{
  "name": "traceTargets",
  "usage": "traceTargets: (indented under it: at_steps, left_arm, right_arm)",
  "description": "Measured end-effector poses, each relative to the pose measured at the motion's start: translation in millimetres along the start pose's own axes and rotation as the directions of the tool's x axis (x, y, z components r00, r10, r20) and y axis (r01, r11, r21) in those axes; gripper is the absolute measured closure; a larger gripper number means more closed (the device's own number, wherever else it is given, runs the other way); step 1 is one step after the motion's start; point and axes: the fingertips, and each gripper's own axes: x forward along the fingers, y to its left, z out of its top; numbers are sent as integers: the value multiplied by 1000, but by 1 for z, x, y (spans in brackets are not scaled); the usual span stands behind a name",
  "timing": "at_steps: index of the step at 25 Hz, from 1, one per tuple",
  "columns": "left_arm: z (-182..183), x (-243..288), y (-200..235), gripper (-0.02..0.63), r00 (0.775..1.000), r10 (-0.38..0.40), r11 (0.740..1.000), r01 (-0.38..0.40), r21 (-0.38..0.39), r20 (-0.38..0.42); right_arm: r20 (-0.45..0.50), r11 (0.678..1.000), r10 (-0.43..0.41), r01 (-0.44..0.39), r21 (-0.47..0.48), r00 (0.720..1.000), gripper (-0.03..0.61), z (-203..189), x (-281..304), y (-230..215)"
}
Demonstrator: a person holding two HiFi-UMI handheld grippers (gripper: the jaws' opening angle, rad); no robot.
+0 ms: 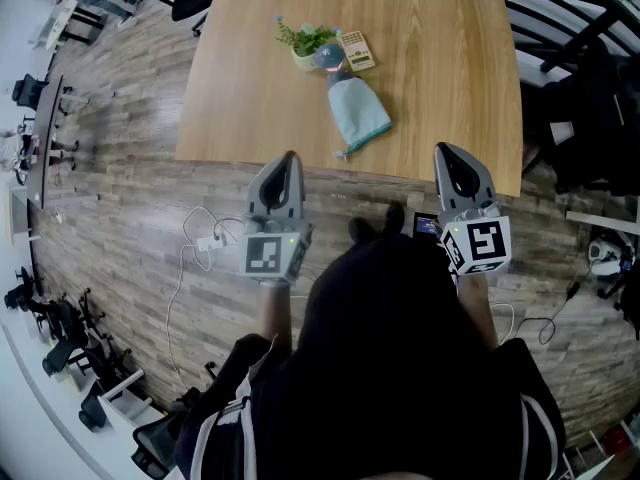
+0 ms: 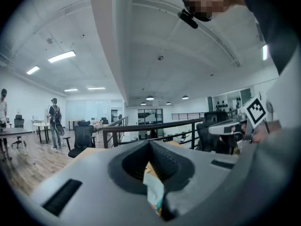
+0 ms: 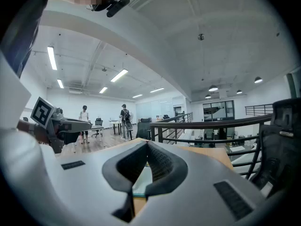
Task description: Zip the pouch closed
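Head view: the pouch [image 1: 358,116] lies flat on the counter [image 1: 450,68], just beside a small potted plant [image 1: 303,40] and well apart from both tools. Whether its zip is open cannot be read at this size. The left hand-held gripper [image 1: 288,158] and right hand-held gripper [image 1: 446,151] are held close to the body, short of the counter's near edge. Left gripper view: the jaw tips of the left hand-held gripper [image 2: 150,144] meet and nothing is clamped; a pale blue patch shows beyond them, likely the pouch. Right gripper view: the right hand-held gripper [image 3: 147,144] likewise has its tips together and is empty. Judgement: work has not started. Approach, bracing the pouch, taking the pull and closing the zip all remain.
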Motion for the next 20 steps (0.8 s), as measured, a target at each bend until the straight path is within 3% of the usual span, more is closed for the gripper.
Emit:
traceTargets:
  at_steps: [9,13,20]
  left_arm:
    - [-2,9,-22,615,1000,1,1000,-1,-14,-18]
    - [-5,13,-28,615,999,-9,1000,9,13,-47]
    - [-2,27,-43,615,994,-34,996,43,81,-108]
  right_arm:
    - [5,1000,18,-18,-12,1000,565,-1,-7,-16]
    - [27,998,60,-61,30,998,564,-1,-9,-17]
    - [42,999,28,-30,38,999,565,-15,-21,-41]
